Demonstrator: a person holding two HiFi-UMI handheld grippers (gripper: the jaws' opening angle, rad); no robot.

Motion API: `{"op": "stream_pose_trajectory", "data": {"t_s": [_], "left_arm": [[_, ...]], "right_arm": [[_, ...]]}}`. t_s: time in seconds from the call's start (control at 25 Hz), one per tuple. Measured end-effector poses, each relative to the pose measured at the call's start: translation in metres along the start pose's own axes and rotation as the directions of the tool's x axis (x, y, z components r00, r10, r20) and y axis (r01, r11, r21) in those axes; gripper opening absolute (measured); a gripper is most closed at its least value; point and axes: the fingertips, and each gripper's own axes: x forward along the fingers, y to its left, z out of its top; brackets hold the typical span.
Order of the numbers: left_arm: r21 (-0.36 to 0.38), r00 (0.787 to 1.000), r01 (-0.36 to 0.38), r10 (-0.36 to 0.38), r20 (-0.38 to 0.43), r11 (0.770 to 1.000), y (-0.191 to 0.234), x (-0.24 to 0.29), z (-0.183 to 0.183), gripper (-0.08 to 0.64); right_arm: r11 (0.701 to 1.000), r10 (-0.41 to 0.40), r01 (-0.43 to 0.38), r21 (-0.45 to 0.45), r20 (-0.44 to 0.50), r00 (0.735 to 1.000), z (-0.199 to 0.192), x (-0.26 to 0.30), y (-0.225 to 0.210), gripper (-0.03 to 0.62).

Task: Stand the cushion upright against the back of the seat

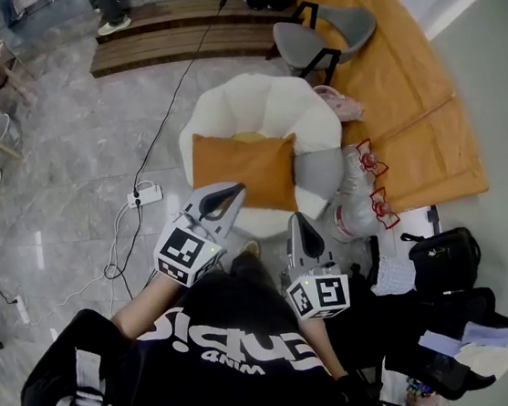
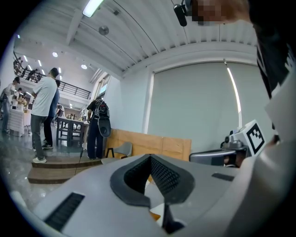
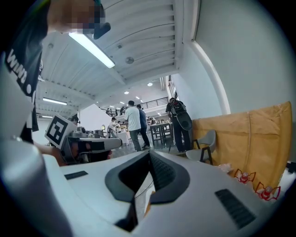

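An orange cushion (image 1: 243, 169) lies tilted on the white round seat (image 1: 256, 105), its far edge near the seat's back. A grey cushion (image 1: 317, 173) lies beside it on the right. My left gripper (image 1: 232, 192) hovers over the orange cushion's near left corner, jaws shut and empty. My right gripper (image 1: 298, 220) is near the seat's front edge, below the grey cushion, also shut with nothing in it. In the left gripper view the closed jaws (image 2: 151, 158) point level into the room, and a sliver of orange (image 2: 156, 215) shows under them. The right gripper view shows shut jaws (image 3: 149, 155).
A grey chair (image 1: 321, 37) stands behind the seat by a wooden panel (image 1: 405, 87). A power strip (image 1: 147, 196) with cables lies on the floor to the left. Clear bags with red bows (image 1: 363, 195) and a black bag (image 1: 444, 257) sit on the right. People stand in the distance (image 3: 133, 121).
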Motion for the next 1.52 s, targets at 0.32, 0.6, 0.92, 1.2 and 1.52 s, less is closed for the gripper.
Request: {"op": "stream_pose_trajectory", "data": {"t_s": [0.32,0.6,0.92,1.2,1.52], "left_arm": [[-0.004,1.0,-0.022,0.022,0.015,1.0,0.004,0.063,0.012,0.006],[0.013,0.998,-0.045,0.045,0.035,0.999,0.0,0.116,0.028,0.006],[0.03,0.998,-0.059,0.059,0.018,0.998,0.013,0.128,0.035,0.006],[0.025,0.999,-0.032,0.032,-0.008,0.999,0.029,0.145,0.029,0.007],[0.007,0.999,-0.012,0.012,-0.049,1.0,0.051,0.16,0.017,0.006]], "right_arm": [[1.0,0.02,-0.02,-0.007,0.001,1.0,0.013,0.024,-0.059,0.02],[0.999,0.048,-0.047,-0.021,0.014,0.999,0.026,0.043,-0.108,0.02],[0.999,0.05,-0.05,-0.014,0.023,0.998,0.035,0.061,-0.114,0.02],[0.999,0.03,-0.03,0.016,0.023,0.999,0.031,0.085,-0.118,0.02],[0.999,0.032,-0.031,0.036,-0.021,0.999,0.018,0.112,-0.12,0.02]]}}
